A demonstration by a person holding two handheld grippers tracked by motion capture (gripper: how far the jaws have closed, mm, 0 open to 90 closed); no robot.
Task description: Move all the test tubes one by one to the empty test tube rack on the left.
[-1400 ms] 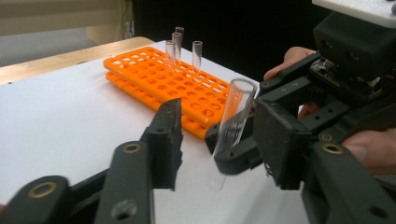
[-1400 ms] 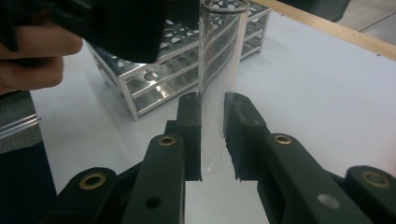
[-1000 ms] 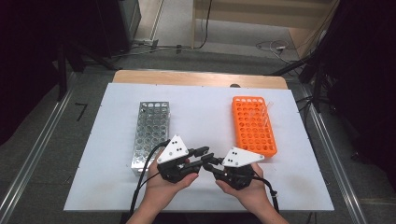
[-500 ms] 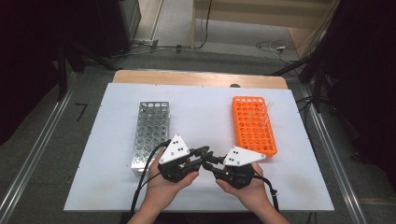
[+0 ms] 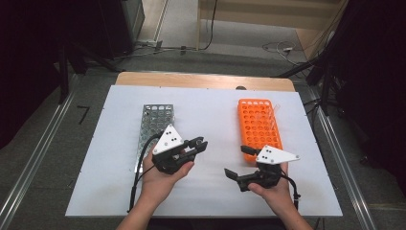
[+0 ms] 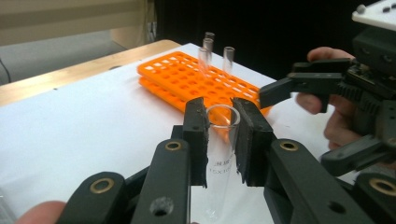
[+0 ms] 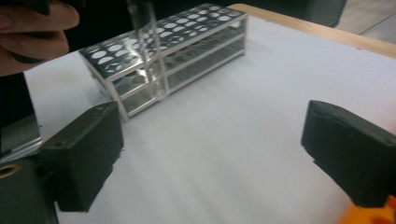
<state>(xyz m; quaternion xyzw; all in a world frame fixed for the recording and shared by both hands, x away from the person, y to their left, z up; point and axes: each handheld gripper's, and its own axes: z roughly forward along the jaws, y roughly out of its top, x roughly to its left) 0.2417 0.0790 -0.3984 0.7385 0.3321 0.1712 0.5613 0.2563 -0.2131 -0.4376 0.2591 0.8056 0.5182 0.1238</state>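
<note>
Left gripper (image 5: 200, 145) low over the bench, carried by the left hand (image 5: 160, 178), forearm coming in from the bottom edge; fingers (image 6: 196, 135) pinched tight on a clear test tube (image 6: 219, 158), held upright. Right gripper (image 5: 241, 162) apart to the right, gripped by the right hand (image 5: 275, 191), pointing left; fingers (image 7: 84, 161) just sprung wide apart, nothing between them.
</note>
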